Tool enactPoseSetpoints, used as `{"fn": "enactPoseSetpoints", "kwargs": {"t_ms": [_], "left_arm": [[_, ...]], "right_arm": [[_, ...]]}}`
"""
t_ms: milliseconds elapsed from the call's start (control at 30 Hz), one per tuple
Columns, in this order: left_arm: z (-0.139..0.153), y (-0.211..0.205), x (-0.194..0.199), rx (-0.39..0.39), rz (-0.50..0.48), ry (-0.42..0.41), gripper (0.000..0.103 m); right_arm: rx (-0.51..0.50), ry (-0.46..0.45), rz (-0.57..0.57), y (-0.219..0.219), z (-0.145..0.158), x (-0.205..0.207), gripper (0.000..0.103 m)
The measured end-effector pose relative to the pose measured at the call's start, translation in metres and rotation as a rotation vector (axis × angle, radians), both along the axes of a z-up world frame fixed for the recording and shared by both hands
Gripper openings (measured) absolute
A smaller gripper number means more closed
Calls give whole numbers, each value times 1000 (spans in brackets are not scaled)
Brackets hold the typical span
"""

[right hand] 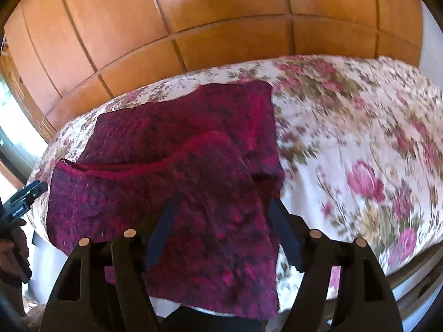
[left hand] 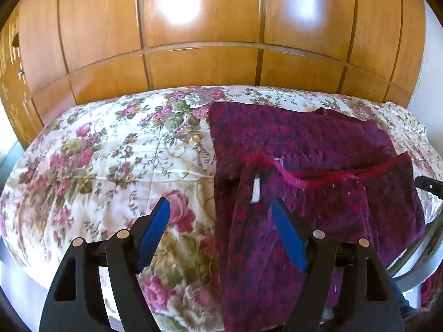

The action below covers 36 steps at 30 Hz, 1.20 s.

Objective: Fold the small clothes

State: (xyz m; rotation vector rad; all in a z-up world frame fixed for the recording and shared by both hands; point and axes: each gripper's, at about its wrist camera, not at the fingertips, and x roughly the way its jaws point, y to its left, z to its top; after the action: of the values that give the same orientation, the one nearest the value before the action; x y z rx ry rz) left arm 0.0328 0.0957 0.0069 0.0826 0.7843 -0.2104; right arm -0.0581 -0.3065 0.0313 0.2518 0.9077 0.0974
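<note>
A small magenta-and-purple garment lies on a floral bedspread at the near side of the bed, in front of wooden wardrobe doors; its near portion hangs over the mattress edge toward the cameras. A red trimmed edge runs across the cloth where an upper layer is doubled over the lower one. The left gripper stands spread, one blue pad over bare bedspread and the other over the garment's left margin, pinching nothing. The right gripper is likewise spread above the near flap, its pads apparently clear of the cloth, though blur makes contact hard to rule out. Judged from this layout, the chief risk is the overhanging portion dragging the doubled layer off the edge, since neither gripper restrains it; a one-sided regrasp could also skew the fold line. The garment's long axis appears to run from the near edge toward the wardrobe, with the folded red-trimmed edge lying crosswise. Which end is neck or hem cannot be told, though a white label shows near the left margin.
</note>
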Motion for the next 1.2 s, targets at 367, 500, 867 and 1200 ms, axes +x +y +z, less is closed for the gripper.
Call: {"fn": "enactPoseSetpoints", "kwargs": {"t_ms": [367,500,867,1200], "left_arm": [[-9,-6,21,24,9,24,75],[-10,-5,25,33,4,24,75],[-13,-8,29,53,-6,22,75],[-9,-9,30,54,-19,8,75]], "right_arm": [[-123,-25,15,21,-1,28,71],[-152,-32,22,25,-2,35,69],[-186,-42,28,26,-4,50,48],[-166,-9,7,15,-20,66,34]]}}
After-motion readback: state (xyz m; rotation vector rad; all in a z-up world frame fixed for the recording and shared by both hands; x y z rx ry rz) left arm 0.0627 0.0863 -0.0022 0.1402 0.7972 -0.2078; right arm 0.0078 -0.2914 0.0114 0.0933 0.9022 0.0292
